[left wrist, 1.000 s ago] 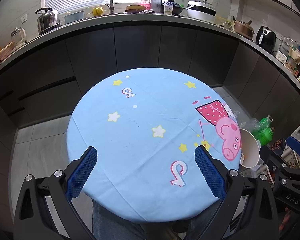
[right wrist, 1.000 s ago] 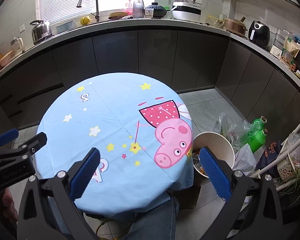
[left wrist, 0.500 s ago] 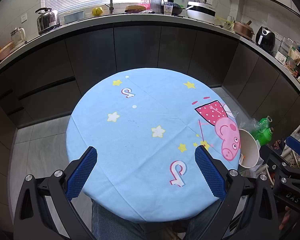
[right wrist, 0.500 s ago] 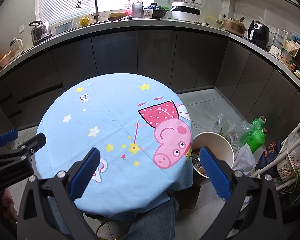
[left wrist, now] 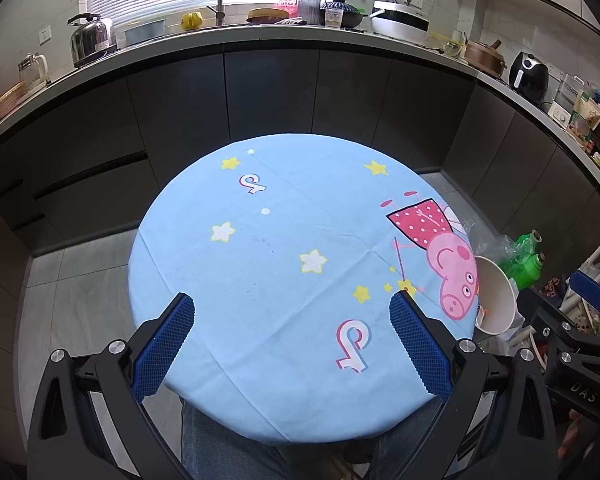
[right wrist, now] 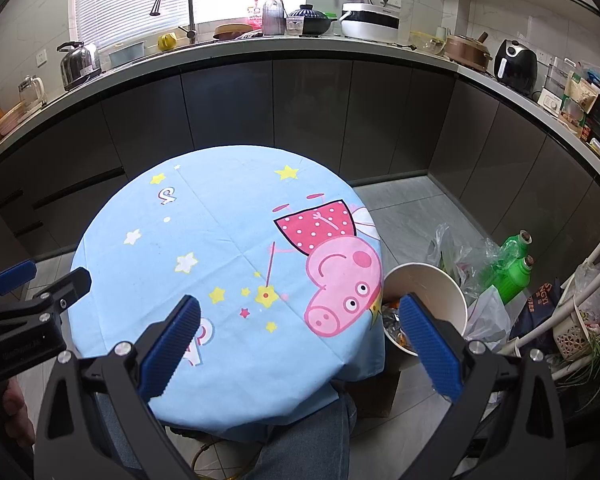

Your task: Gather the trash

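A round table under a light blue cartoon pig tablecloth [left wrist: 284,248] [right wrist: 228,248] fills both views; I see no loose trash on it. A white paper bucket [right wrist: 432,292] with scraps inside stands on the floor at the table's right edge; it also shows in the left wrist view [left wrist: 496,300]. My left gripper [left wrist: 290,308] is open and empty above the near edge of the table. My right gripper [right wrist: 300,312] is open and empty above the table's right front edge, its right finger over the bucket.
Plastic bags [right wrist: 464,256] and green bottles [right wrist: 516,268] lie on the floor right of the bucket. A white rack [right wrist: 580,312] stands at far right. Dark cabinets and a cluttered counter [left wrist: 300,36] curve behind the table. The person's knees sit under the near edge.
Both grippers have drifted only slightly; the table sits a touch lower in the left view. Both stay open and empty.
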